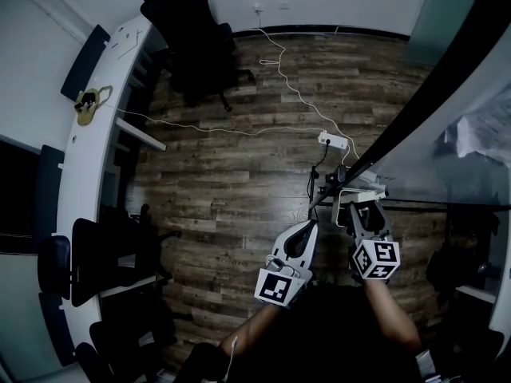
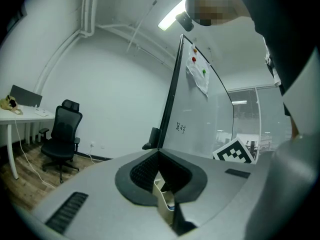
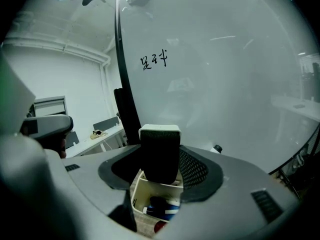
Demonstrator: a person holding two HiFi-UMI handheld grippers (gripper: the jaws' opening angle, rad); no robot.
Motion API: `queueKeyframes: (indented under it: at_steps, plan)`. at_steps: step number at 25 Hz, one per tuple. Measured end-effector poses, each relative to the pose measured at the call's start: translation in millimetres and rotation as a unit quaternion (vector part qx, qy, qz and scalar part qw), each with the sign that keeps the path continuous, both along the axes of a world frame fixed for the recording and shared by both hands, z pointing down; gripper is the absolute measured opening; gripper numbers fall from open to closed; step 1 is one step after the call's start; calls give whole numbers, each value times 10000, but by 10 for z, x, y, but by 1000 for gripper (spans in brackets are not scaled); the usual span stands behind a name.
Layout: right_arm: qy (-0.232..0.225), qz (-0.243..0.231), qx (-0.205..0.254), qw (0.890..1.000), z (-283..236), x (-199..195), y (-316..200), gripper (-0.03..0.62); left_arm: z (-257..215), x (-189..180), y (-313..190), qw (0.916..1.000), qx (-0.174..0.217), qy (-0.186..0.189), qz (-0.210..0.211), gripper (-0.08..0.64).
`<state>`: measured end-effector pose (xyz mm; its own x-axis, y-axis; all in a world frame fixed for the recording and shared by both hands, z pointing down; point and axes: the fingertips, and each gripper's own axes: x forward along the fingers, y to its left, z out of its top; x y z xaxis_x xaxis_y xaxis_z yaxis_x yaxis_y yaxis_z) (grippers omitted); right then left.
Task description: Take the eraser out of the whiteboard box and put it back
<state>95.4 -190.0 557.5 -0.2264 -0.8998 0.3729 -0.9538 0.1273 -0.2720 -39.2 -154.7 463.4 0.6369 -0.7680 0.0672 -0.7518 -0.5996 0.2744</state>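
1. Your right gripper (image 1: 363,212) is squeezing the black felt eraser with the white top (image 3: 160,156). Hold it snug, not hard.
2. The eraser stands upright. The cream plastic whiteboard box (image 3: 149,190) is at 6 o'clock, just under it.
3. This looks like the taking-out step. Lift straight to 12 o'clock so you miss the markers (image 3: 162,209) inside.
4. Your right gripper tips down a little, close to the big white whiteboard (image 3: 225,84).
5. Your left gripper (image 1: 306,228), at 9 o'clock from the right one, is closed with nothing in it. It points flat.

We find all views dim and fisheye-curved with dark corners; one ceiling strip light (image 2: 169,16) glares overhead.
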Motion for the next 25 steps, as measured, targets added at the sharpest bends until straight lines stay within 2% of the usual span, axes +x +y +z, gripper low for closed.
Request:
queueKeyframes:
  at_steps: [6,10,15,25]
  plan:
    - [1,12,170,9999,-135,27,52,241,-59,-11,35,9998,107,-192,-30,6]
    - [-5,20,271,9996,-226,27,81,239,-104,-2,92,9998,171,-105,-18,6]
    - [-16,32,409,9992,-357,32,180,239,-105,-24,204,9998,130,-177,-13,6]
    - [-22,81,607,9981,-538,115,556,239,-190,44,488,9996,246,-150,23,6]
